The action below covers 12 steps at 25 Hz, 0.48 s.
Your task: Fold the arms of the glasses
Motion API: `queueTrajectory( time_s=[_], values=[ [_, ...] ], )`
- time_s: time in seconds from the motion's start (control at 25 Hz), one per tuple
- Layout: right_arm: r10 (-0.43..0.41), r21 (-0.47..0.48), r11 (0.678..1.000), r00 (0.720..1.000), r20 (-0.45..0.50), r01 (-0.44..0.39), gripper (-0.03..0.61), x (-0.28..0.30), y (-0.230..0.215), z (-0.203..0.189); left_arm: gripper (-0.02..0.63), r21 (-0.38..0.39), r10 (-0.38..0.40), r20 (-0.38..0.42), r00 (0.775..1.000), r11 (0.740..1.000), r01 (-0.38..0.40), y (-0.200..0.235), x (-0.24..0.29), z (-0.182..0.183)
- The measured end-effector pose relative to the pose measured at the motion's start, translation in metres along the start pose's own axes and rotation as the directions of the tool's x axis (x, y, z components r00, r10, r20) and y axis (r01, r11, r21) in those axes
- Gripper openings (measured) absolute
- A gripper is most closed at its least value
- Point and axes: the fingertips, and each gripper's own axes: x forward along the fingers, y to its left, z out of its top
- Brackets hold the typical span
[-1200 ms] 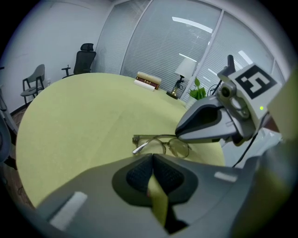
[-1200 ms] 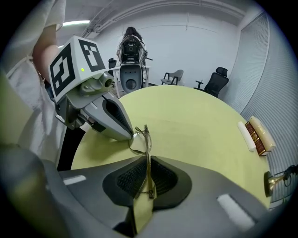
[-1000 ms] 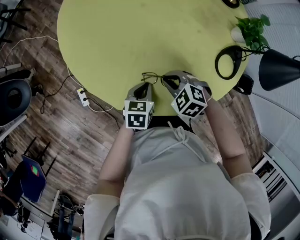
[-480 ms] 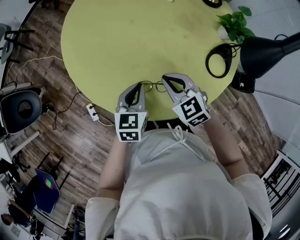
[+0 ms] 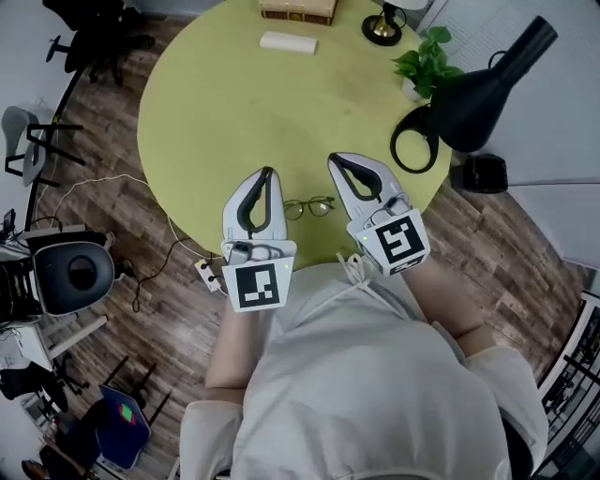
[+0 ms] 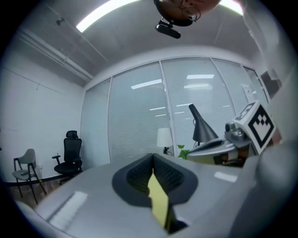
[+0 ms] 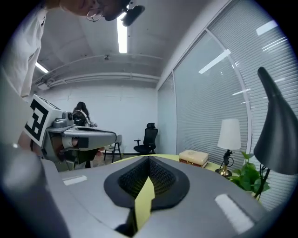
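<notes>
Thin-framed glasses [image 5: 307,207] lie on the round yellow-green table [image 5: 234,103], near its front edge. They sit between my two grippers, and neither touches them. How their arms lie is too small to tell. My left gripper [image 5: 267,172] is raised left of the glasses, jaws shut with nothing held. To the right of the glasses my right gripper [image 5: 332,159] is also shut and empty. In the left gripper view the left gripper [image 6: 152,156] points up at the room. In the right gripper view the right gripper [image 7: 149,158] does the same.
A black desk lamp [image 5: 473,89] with a ring base [image 5: 413,139] stands at the table's right edge, beside a potted plant [image 5: 427,61]. A book [image 5: 298,9] and a white box [image 5: 289,42] lie at the far side. A power strip [image 5: 208,273] is on the floor.
Both grippers have lifted away from the glasses and drawn back toward the person. The glasses stay on the table between them. The head view has tilted farther out.
</notes>
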Motion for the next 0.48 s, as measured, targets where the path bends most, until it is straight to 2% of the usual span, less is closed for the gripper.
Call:
queueTrajectory(
  time_s=[0.16, 0.48],
  values=[
    [-0.045, 0.001, 0.999, 0.997, 0.055, 0.045, -0.002, -0.006, -0.008, 0.019, 0.006, -0.011, -0.019, 0.027, 0.999, 1.0, 0.019, 0.0, 0.003, 0.02],
    [-0.028, -0.017, 0.999, 0.999, 0.044, 0.028, -0.002, -0.005, 0.0, 0.022, 0.006, -0.023, 0.029, 0.03, 0.999, 0.999, -0.029, 0.012, 0.001, 0.021]
  ],
)
